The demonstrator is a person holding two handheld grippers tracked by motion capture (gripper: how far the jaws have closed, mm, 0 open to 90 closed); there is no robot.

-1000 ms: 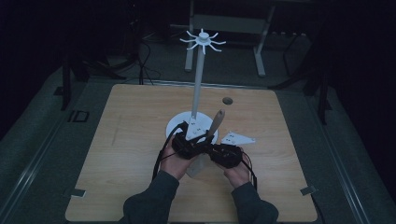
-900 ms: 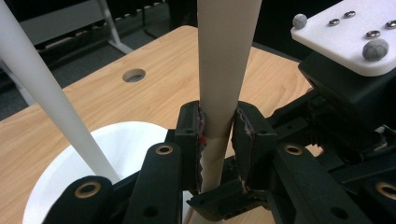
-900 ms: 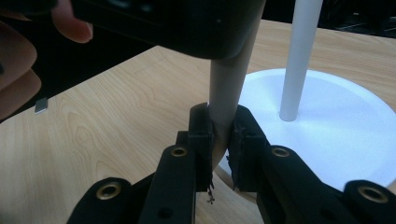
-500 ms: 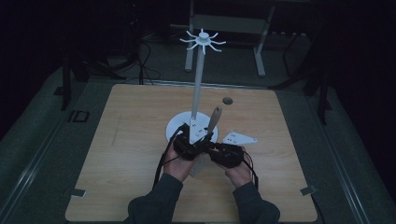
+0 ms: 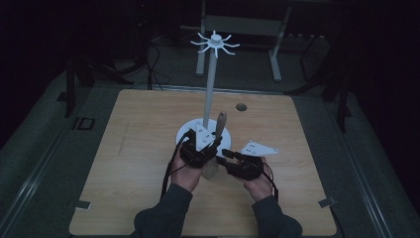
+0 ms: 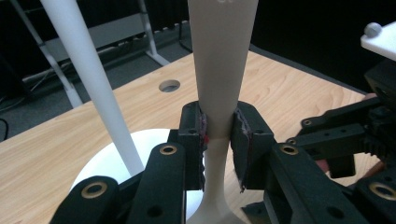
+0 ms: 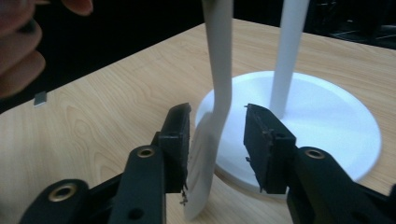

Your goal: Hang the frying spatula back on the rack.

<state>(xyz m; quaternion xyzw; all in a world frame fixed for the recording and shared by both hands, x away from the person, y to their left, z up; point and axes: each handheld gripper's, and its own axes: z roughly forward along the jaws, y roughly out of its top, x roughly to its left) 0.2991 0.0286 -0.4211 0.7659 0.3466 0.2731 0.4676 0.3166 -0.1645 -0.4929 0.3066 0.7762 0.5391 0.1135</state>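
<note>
A pale spatula-like utensil stands nearly upright beside a white rack pole that has hooks at its top and a round white base. My left gripper is shut on the utensil's narrow neck, with the handle rising above the jaws. My right gripper is open. Its jaws stand on either side of the utensil's flat blade, with gaps on both sides. The pole and base lie just behind.
A round hole sits in the wooden table behind the rack. Small tape marks lie near the front corners. A metal frame stands on the floor beyond the table's far edge.
Both hands have shifted a little to the left and toward the rack base, and the utensil has moved with them. The left gripper keeps its hold.
</note>
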